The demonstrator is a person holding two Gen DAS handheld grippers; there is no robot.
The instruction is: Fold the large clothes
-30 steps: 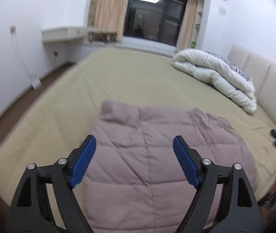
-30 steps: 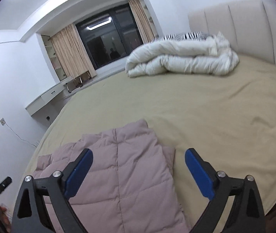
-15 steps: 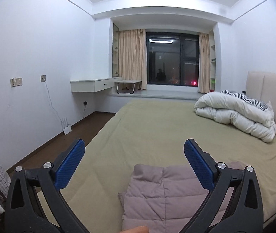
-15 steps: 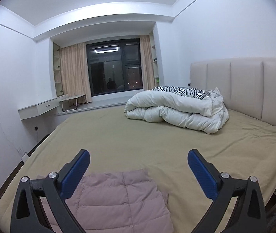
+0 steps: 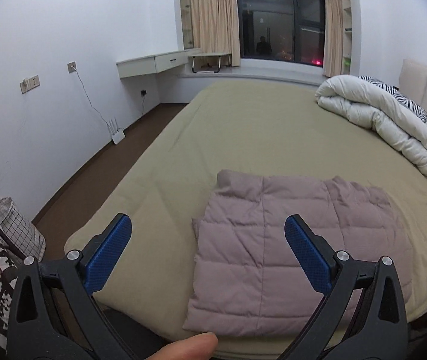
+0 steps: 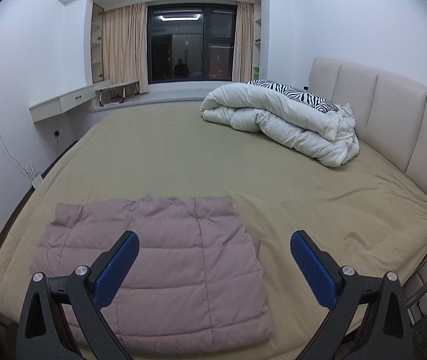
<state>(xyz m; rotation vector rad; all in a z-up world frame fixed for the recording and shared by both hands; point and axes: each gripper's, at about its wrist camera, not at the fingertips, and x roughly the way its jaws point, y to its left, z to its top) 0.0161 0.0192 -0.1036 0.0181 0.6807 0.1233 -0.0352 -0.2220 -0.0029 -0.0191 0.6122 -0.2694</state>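
Both views tilted down since 0.5 s | left gripper (image 5: 207,252) wide | right gripper (image 6: 213,267) wide | jacket (image 6: 159,258) folded on bed (image 6: 273,162)

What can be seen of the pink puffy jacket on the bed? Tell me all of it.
The jacket is dusty pink, quilted in padded panels with stitched seams, soft and puffy. It lies folded into a rough rectangle, flat on the olive bedsheet near the bed's near edge. One layer's edge peeks out along its side. Nothing else touches it; both grippers hang above it with jaws open.
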